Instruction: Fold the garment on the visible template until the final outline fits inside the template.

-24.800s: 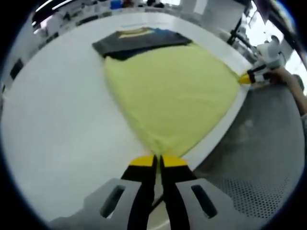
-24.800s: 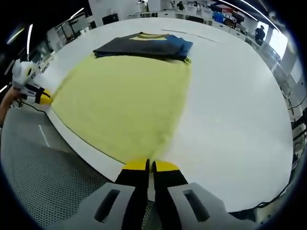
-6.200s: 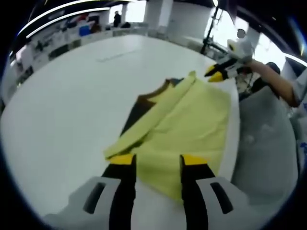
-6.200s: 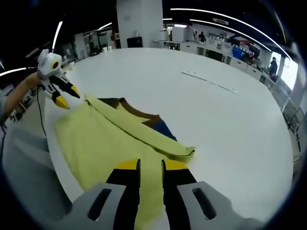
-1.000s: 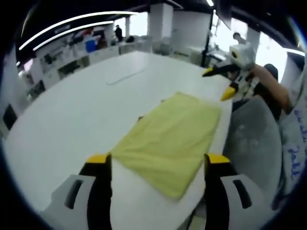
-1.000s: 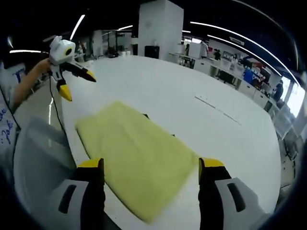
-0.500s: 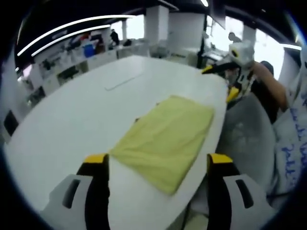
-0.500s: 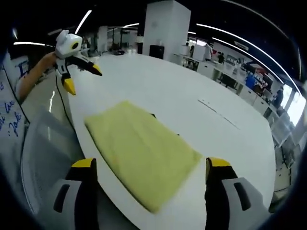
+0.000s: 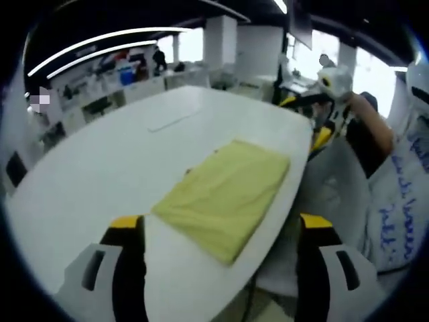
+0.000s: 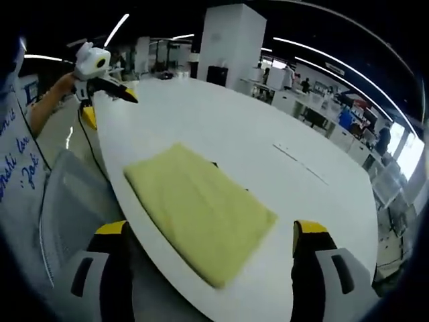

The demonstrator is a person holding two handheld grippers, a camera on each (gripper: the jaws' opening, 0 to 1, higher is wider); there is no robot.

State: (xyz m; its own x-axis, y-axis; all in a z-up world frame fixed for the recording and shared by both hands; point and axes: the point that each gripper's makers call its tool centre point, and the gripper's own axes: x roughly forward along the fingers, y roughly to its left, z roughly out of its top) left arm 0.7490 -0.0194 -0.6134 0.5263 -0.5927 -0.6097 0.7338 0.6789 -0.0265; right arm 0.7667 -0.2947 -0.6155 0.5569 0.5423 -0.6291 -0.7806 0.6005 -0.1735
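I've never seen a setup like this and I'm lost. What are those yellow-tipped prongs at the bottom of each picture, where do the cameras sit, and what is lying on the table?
There is no robot here. A person holds a two-jaw gripper in each hand, and a fisheye camera rides on each one, looking forward along its jaws. The left gripper rises from the bottom of the left gripper view, the right gripper from the bottom of the right gripper view. Both are open and hold nothing. Each view also catches the other gripper farther off. On the white table lies a folded yellow garment, a flat rectangle close to the table's near edge.
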